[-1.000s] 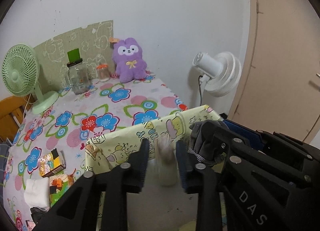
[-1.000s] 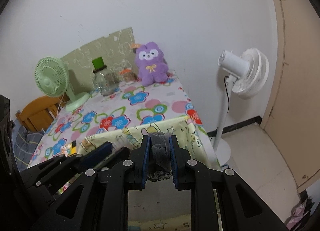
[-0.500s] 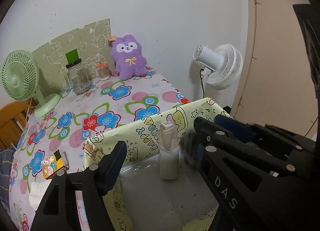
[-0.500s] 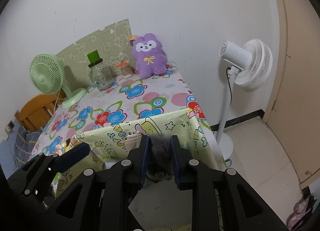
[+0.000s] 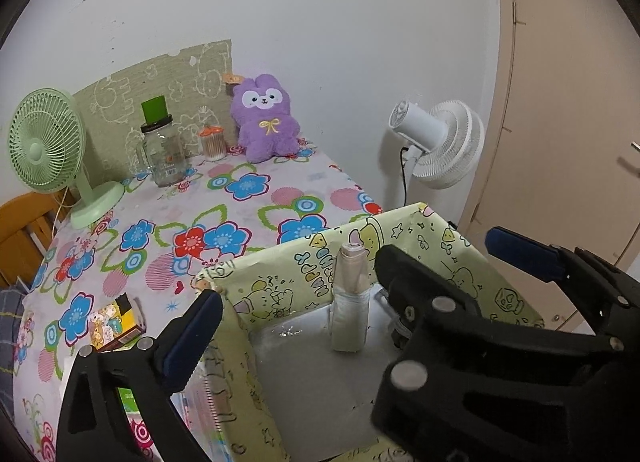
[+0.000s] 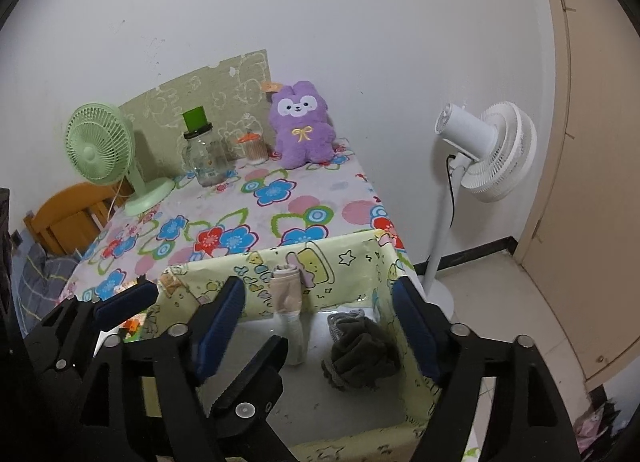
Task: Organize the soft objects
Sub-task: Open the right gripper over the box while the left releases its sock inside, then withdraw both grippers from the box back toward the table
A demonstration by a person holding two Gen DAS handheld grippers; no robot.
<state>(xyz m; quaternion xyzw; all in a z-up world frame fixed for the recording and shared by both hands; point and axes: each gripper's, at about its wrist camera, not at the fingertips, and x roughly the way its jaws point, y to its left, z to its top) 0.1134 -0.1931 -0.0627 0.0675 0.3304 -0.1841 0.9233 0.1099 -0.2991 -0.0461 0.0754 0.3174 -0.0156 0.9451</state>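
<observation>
A yellow-green cartoon-print fabric box point(image 6: 352, 262) stands at the near edge of the flowered table; it also shows in the left wrist view point(image 5: 280, 266). A rolled beige sock point(image 6: 290, 314) stands upright against its back wall, also seen in the left wrist view point(image 5: 350, 298). A rolled dark grey sock point(image 6: 360, 350) lies on the box floor to its right. My right gripper point(image 6: 320, 326) is open above the box, empty. My left gripper point(image 5: 352, 298) is wide open over the box, empty; its fingers point(image 6: 124, 298) show at the left of the right wrist view.
A purple plush bunny point(image 5: 266, 120) sits at the table's far edge by the wall, with a glass jar point(image 5: 162, 150), a small jar point(image 5: 212, 140) and a green desk fan point(image 5: 52, 150). A white standing fan point(image 6: 484, 150) stands right of the table. Small cartons point(image 5: 116, 322) lie left of the box.
My right gripper has opened and let go of the dark grey sock, which now lies in the box. My left gripper has opened wider and drawn back from the beige sock.
</observation>
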